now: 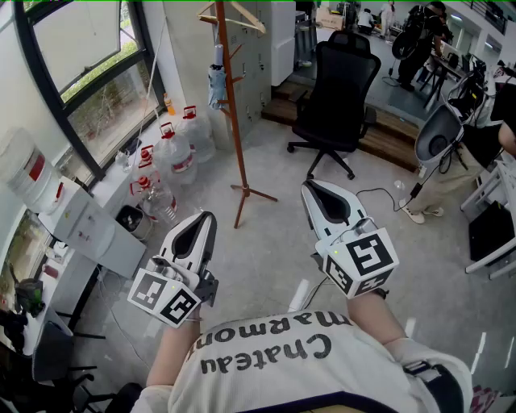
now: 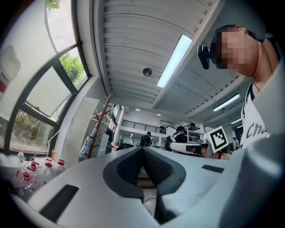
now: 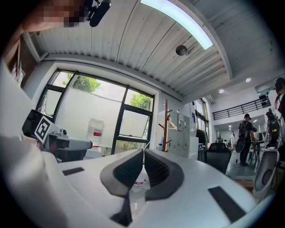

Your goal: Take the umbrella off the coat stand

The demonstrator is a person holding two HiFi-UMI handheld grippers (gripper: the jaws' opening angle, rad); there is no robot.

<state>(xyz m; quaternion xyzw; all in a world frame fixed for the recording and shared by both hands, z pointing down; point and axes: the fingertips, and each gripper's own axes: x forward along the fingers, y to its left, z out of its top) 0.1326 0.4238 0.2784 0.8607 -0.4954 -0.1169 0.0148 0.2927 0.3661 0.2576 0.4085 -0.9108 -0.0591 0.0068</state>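
Observation:
A small folded blue-grey umbrella [image 1: 217, 81] hangs high on the brown wooden coat stand [image 1: 235, 121] by the window. It also shows far off in the left gripper view as the umbrella [image 2: 87, 146] on the stand [image 2: 101, 127], and small in the right gripper view as the umbrella [image 3: 161, 145] on the stand [image 3: 165, 127]. My left gripper [image 1: 208, 216] and right gripper [image 1: 309, 185] are held side by side in front of my chest, well short of the stand. Both are shut with nothing between the jaws, as the left gripper [image 2: 142, 149] and right gripper [image 3: 143, 151] views show.
Several large water bottles [image 1: 173, 145] stand on the floor left of the stand, by a white water dispenser [image 1: 81, 230]. A black office chair [image 1: 339, 89] is to the right of it. A wooden hanger [image 1: 234, 14] hangs at the stand's top. People and desks are at the far right.

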